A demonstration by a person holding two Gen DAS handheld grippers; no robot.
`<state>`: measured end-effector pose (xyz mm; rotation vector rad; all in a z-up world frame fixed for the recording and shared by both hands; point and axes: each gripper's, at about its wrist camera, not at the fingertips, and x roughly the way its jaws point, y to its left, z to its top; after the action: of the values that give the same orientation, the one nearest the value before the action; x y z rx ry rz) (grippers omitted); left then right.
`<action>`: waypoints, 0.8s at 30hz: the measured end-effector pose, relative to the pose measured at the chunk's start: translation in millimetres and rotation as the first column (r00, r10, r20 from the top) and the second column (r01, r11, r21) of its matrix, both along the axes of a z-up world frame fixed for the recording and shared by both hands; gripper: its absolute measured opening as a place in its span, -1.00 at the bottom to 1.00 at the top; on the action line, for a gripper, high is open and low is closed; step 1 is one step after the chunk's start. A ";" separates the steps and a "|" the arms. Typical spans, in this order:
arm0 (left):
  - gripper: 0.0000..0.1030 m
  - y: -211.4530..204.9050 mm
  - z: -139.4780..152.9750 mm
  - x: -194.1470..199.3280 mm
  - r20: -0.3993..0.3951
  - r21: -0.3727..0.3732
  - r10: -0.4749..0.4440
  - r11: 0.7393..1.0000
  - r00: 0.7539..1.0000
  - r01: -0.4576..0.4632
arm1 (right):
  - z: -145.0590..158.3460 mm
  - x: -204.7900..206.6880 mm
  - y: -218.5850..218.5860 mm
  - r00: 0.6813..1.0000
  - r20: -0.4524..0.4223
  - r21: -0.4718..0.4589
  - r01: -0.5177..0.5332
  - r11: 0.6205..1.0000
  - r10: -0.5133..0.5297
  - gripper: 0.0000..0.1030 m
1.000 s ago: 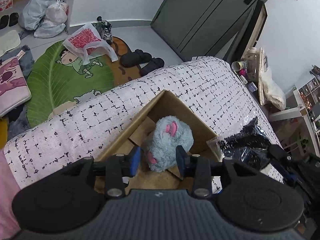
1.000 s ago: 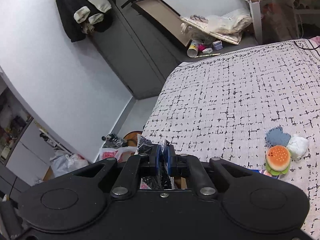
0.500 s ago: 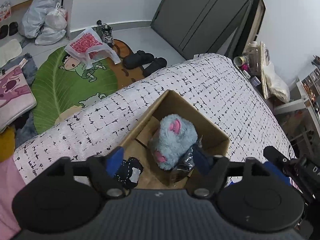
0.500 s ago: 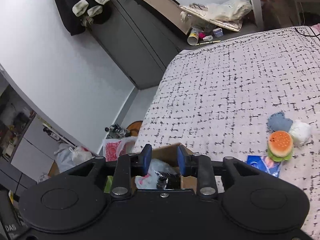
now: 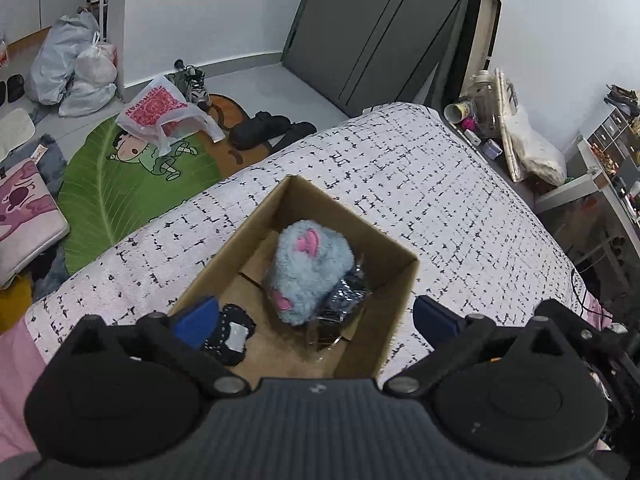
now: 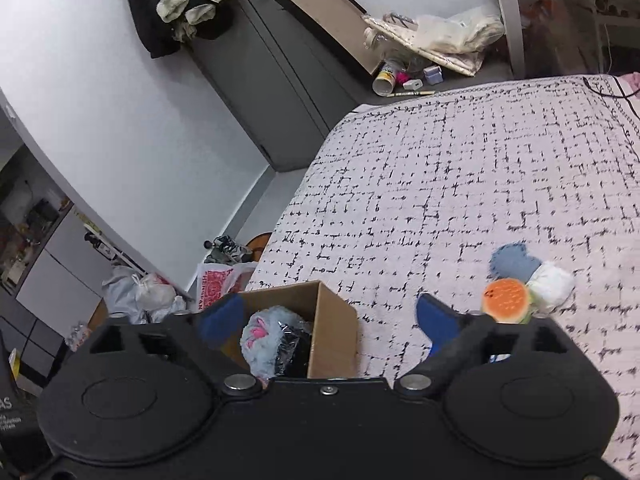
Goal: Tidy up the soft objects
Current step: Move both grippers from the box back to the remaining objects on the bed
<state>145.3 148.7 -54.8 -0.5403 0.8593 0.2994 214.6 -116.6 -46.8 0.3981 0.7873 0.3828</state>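
Observation:
A cardboard box sits on the patterned bed cover. In it lie a fluffy blue plush with pink ears, a black item in clear wrap and a small black-and-white soft item. My left gripper is open and empty above the box. My right gripper is open and empty, over the box's right side. A burger plush, a blue heart plush and a white plush lie together on the bed to the right.
The bed cover stretches far and right. On the floor lie a green leaf rug, plastic bags, black slippers and filled bags. Clutter stands by the dark wardrobe.
My right gripper opened and let the wrapped black item fall into the box. My left gripper opened wide, dropped the small black-and-white item in the box, and rose.

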 end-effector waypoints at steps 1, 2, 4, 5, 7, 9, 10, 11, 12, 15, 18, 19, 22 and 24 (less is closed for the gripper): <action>0.99 -3.6 1.7 -0.7 0.005 0.010 0.004 1.000 1.000 -0.004 | 1.2 0.2 -5.2 1.000 0.003 0.003 -0.003 1.000 0.003 1.00; 0.99 -6.9 3.0 -1.3 0.009 0.019 0.006 1.000 1.000 -0.006 | 2.5 0.8 -10.7 1.000 0.004 0.004 -0.005 1.000 0.005 1.00; 0.99 -13.4 5.2 -2.0 0.020 0.019 -0.002 1.000 1.000 0.002 | 4.0 2.2 -21.0 1.000 0.006 0.010 -0.008 1.000 0.008 1.00; 0.99 -16.6 6.3 -2.5 0.027 0.019 -0.004 1.000 1.000 0.003 | 4.8 2.4 -26.9 1.000 0.010 0.017 -0.010 1.000 0.010 1.00; 0.99 -24.3 8.8 -4.4 0.046 0.031 0.001 1.000 0.999 -0.002 | 6.3 3.6 -35.4 0.999 0.018 0.020 -0.027 0.999 0.026 1.00; 0.99 -31.2 10.7 -4.8 0.061 0.039 -0.005 0.999 0.998 0.003 | 7.0 4.8 -43.7 0.999 0.020 0.010 -0.035 0.999 0.034 1.00; 0.99 -35.4 12.0 -3.7 0.063 0.040 -0.015 0.999 0.998 0.012 | 7.4 4.9 -47.6 0.999 0.023 0.007 -0.038 0.999 0.038 1.00; 0.99 -38.9 12.9 -3.0 0.061 0.045 -0.021 0.999 0.998 0.018 | 7.7 5.7 -51.9 0.999 0.024 0.002 -0.043 0.999 0.043 1.00; 0.99 -42.7 14.0 -2.4 0.059 0.052 -0.026 0.998 0.998 0.023 | 8.1 6.6 -56.3 0.999 0.022 -0.003 -0.048 0.999 0.048 1.00; 0.99 -53.8 16.2 0.4 0.042 0.064 -0.051 0.997 0.998 0.049 | 7.8 10.3 -70.4 0.998 0.013 -0.009 -0.057 0.998 0.057 1.00; 0.99 -66.4 16.4 1.7 0.019 0.081 -0.072 0.994 0.997 0.070 | 9.1 14.7 -83.1 0.998 0.001 -0.034 -0.066 0.997 0.066 1.00; 0.99 -70.4 16.1 2.3 0.012 0.083 -0.080 0.993 0.997 0.079 | 10.1 16.1 -85.8 0.997 0.000 -0.045 -0.075 0.996 0.075 1.00; 0.99 -82.1 15.1 2.8 -0.006 0.105 -0.096 0.990 0.995 0.096 | 14.4 20.4 -94.9 0.995 0.010 -0.084 -0.098 0.992 0.099 1.00; 0.99 -89.7 14.5 4.3 -0.027 0.126 -0.099 0.987 0.995 0.102 | 16.5 24.7 -101.3 0.993 0.005 -0.092 -0.119 0.989 0.120 1.00</action>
<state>149.6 59.0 -40.3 -0.3749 0.8782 0.2658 239.3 -218.0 -30.3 0.2637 0.8177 0.4581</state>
